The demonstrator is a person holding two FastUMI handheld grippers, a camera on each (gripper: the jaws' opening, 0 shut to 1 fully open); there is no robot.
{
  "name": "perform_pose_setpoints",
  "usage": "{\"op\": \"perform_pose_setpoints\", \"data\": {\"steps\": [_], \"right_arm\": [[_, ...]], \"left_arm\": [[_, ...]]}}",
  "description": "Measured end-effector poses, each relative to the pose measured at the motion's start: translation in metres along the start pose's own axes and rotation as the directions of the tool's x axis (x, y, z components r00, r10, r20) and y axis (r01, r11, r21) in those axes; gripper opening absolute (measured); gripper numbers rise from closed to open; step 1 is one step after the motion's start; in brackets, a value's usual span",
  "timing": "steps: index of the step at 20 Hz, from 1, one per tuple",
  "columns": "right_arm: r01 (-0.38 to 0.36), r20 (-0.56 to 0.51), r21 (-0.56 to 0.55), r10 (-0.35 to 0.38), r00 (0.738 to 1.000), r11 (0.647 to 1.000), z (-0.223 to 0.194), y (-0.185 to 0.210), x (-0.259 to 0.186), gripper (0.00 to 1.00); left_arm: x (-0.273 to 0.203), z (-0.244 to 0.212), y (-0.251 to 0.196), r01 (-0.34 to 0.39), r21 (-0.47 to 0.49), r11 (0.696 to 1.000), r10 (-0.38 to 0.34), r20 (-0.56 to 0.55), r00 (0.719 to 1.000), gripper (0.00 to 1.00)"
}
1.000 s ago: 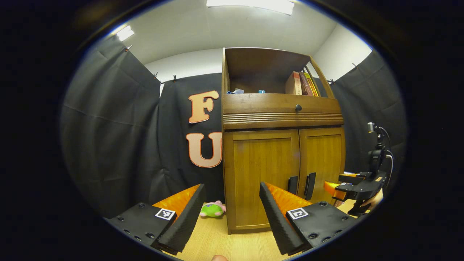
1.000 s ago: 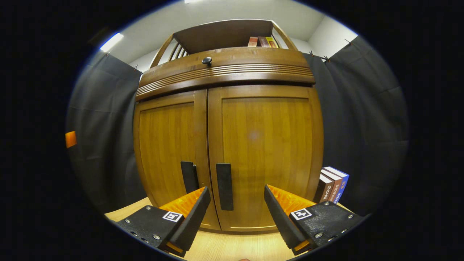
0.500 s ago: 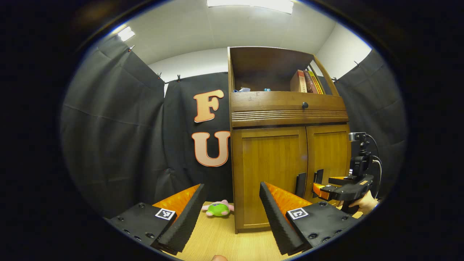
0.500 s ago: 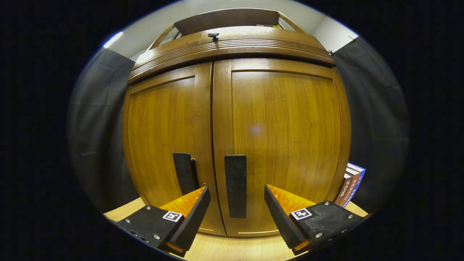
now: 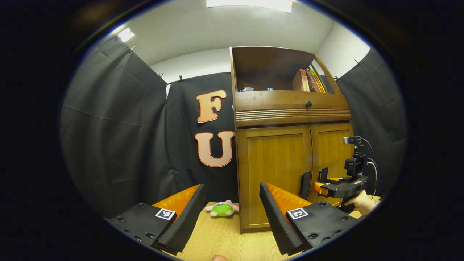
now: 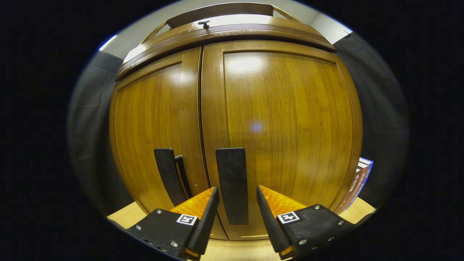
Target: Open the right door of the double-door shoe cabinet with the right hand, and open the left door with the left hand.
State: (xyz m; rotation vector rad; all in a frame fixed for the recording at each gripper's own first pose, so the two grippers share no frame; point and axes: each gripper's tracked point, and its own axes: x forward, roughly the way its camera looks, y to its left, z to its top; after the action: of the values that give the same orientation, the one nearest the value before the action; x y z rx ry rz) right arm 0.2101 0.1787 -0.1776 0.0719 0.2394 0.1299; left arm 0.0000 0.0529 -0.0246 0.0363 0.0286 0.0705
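The wooden shoe cabinet [image 5: 290,108] stands with both doors closed. In the right gripper view, the right door [image 6: 286,119] is close up and its black vertical handle [image 6: 232,185] sits between my right gripper's fingers [image 6: 206,214]. My right gripper [image 6: 237,203] is open and narrowed around the handle; I cannot tell whether it touches. The left door's handle [image 6: 168,175] stands just to the left. In the left gripper view, my left gripper [image 5: 232,203] is open and empty, well short of the left door [image 5: 279,170]. The right gripper [image 5: 320,188] is at the handles, held by a hand [image 5: 362,203].
A green plush toy [image 5: 222,209] lies on the wooden surface [image 5: 217,239] left of the cabinet. Books [image 6: 357,185] lean beside the cabinet's right side. More books [image 5: 308,80] stand on the open upper shelf, above a drawer with a dark knob [image 5: 308,104].
My right gripper has moved in to the right door, its handle now between narrowed fingers. In the left gripper view, the cabinet has slid right. The doors have stayed closed.
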Motion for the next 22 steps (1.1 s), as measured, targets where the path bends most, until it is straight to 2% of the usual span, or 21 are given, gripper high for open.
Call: {"op": "perform_pose_setpoints", "data": {"steps": [1, 3, 4, 7, 8, 9, 10, 11, 20, 22], "right_arm": [[0.001, 0.0, 0.0, -0.001, 1.0, 1.0, 0.0, 0.0, 0.001, 0.52], [-0.002, -0.004, 0.003, 0.002, 1.0, 1.0, -0.001, 0.001, 0.001, 0.53], [0.0, -0.008, 0.005, 0.0, 1.0, 1.0, -0.001, 0.001, 0.0, 0.46], [-0.002, -0.012, 0.01, 0.002, 1.0, 1.0, 0.0, 0.003, 0.0, 0.48], [-0.006, -0.012, 0.009, 0.006, 1.0, 1.0, 0.0, 0.003, -0.001, 0.37], [-0.009, -0.01, 0.006, 0.009, 1.0, 1.0, -0.001, 0.002, -0.002, 0.36], [-0.013, -0.005, 0.002, 0.013, 1.0, 1.0, 0.0, 0.002, -0.004, 0.46], [-0.017, -0.001, -0.003, 0.017, 1.0, 1.0, -0.001, 0.001, -0.006, 0.35], [-0.057, -0.004, -0.006, 0.057, 0.998, 0.998, -0.003, -0.004, -0.04, 0.33], [-0.066, -0.01, -0.008, 0.066, 0.998, 0.998, -0.004, -0.007, -0.054, 0.33]], "left_arm": [[-0.001, -0.001, 0.001, -0.001, -0.001, 1.0, 0.001, -0.004, 1.0, 0.96], [-0.001, -0.003, 0.003, -0.005, -0.001, 1.0, 0.005, -0.011, 1.0, 0.98], [-0.002, -0.004, 0.004, -0.007, 0.0, 1.0, 0.007, -0.014, 1.0, 0.98], [-0.003, -0.003, 0.007, -0.017, 0.001, 1.0, 0.017, -0.012, 1.0, 0.98], [-0.004, -0.002, 0.008, -0.019, 0.001, 1.0, 0.019, -0.01, 1.0, 0.98], [-0.005, -0.001, 0.007, -0.018, 0.0, 1.0, 0.018, -0.007, 1.0, 0.98], [-0.005, -0.001, 0.006, -0.017, -0.001, 1.0, 0.017, -0.005, 1.0, 0.98], [-0.006, -0.001, 0.005, -0.015, -0.002, 1.0, 0.015, -0.005, 1.0, 0.98], [-0.01, -0.001, -0.006, 0.004, -0.013, 1.0, -0.004, -0.01, 1.0, 0.95], [-0.01, 0.0, -0.008, 0.006, -0.017, 1.0, -0.006, -0.007, 1.0, 0.98]]}}
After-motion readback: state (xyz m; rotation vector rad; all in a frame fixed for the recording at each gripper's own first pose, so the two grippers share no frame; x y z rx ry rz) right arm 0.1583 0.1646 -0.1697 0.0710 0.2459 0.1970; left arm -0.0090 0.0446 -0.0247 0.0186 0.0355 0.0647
